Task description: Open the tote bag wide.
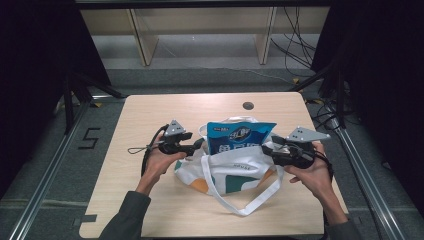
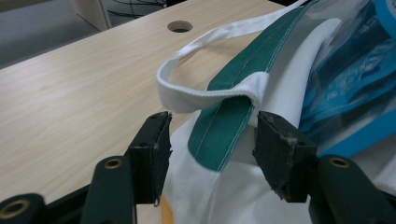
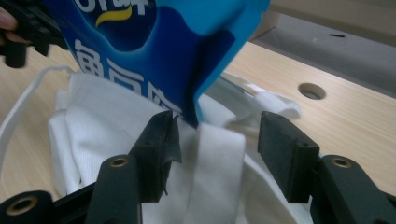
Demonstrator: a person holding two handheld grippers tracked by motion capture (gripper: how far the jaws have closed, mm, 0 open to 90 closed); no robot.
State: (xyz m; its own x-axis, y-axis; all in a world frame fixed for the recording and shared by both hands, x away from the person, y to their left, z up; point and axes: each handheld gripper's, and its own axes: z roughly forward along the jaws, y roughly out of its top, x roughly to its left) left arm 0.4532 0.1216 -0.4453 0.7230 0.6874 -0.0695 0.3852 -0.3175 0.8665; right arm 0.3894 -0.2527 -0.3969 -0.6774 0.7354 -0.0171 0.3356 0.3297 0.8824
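Two grippers flank a tote bag (image 1: 235, 172) mid-table (image 1: 150, 210), blue snack packet (image 1: 240, 137) standing half inside. Left gripper (image 1: 199, 145) and right gripper (image 1: 267, 149) both gape, bag cloth between jaws unpinched. Looks like packing; next, regrip handles or push packet down.

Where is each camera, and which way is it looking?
High view: sits above the person's side, looking forward and down at the table; both forearms, hands and the left claw and right claw show.
Left gripper view: rides the left claw, facing the tote bag; its open jaws show.
Right gripper view: rides the right claw, facing the blue snack bag; its open jaws show.
All views share the tote bag and snack bag.
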